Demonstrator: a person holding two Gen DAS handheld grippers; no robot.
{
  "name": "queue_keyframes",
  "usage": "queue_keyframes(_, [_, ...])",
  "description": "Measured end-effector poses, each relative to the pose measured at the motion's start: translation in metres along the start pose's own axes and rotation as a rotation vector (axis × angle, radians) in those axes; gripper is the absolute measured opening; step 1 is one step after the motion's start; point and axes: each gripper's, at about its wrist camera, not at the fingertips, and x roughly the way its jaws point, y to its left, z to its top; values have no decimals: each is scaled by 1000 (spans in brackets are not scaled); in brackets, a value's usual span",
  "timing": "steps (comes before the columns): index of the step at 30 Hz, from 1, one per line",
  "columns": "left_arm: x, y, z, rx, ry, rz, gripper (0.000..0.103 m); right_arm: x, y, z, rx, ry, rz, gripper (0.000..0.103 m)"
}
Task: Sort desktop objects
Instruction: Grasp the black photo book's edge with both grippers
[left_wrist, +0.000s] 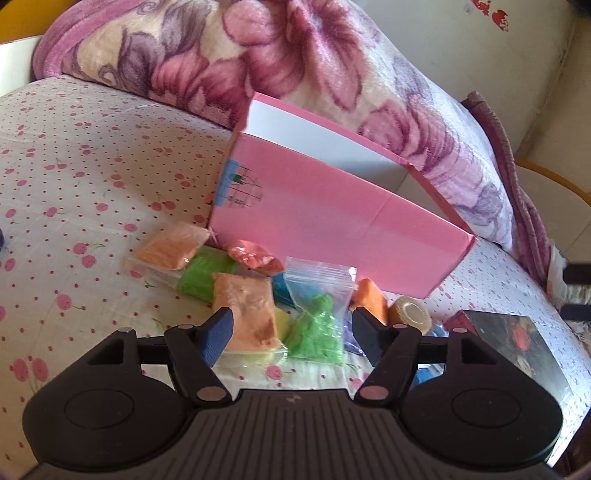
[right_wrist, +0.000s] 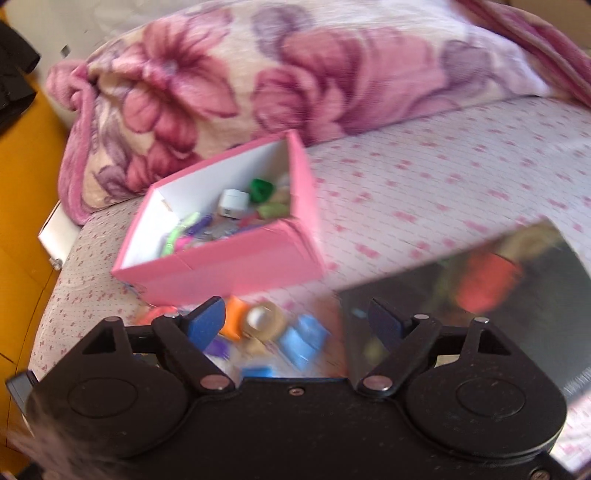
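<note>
Clay packets lie heaped on the cherry-print sheet (left_wrist: 74, 192) in the left wrist view, just near of the pink box (left_wrist: 332, 225), which stands tilted against the floral blanket (left_wrist: 295, 55). Left gripper (left_wrist: 291, 328) hangs over the heap with fingers wide and nothing between them; a peach packet (left_wrist: 247, 310) and a green bag (left_wrist: 317, 325) sit below the gap. A tape roll (left_wrist: 410, 312) and a dark book (left_wrist: 517, 343) lie to the right.

From the right wrist view, blurred, the pink box (right_wrist: 236, 258) shows small items inside. Right gripper (right_wrist: 299, 321) is spread wide and empty above the tape roll (right_wrist: 264, 319) and a blue block (right_wrist: 304, 341); the dark book (right_wrist: 480, 288) lies right.
</note>
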Motion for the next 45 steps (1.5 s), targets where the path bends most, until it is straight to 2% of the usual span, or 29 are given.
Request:
queue_keyframes(7, [-2, -13, -6, 46, -5, -31, 71, -40, -49, -29, 61, -22, -40, 88])
queue_keyframes(12, [-12, -29, -12, 123, -54, -39, 72, -52, -73, -44, 79, -31, -52, 88])
queue_keyframes(16, [-19, -41, -18, 198, -53, -71, 72, -58, -94, -50, 80, -34, -68, 88])
queue_keyframes(20, [-22, -64, -28, 259, -9, -109, 72, -64, -125, -52, 101, -51, -91, 88])
queue_keyframes(26, [-27, -100, -43, 348, 64, -167, 72, -59, -180, -47, 88, -63, -177, 88])
queue_keyframes(31, [-13, -142, -51, 330, 176, -243, 72, -45, -219, -40, 118, -96, -222, 88])
queue_keyframes(34, [5, -166, -57, 285, 229, -281, 72, -36, -241, -36, 151, -118, -236, 88])
queue_keyframes(38, [33, -192, -65, 236, 291, -287, 72, -22, -255, -34, 164, -81, -198, 88])
queue_keyframes(42, [56, -213, -70, 268, 323, -251, 72, -7, -265, -34, 171, -30, -148, 90])
queue_keyframes(45, [60, -225, -72, 331, 323, -244, 72, 3, -269, -35, 170, 8, -115, 90])
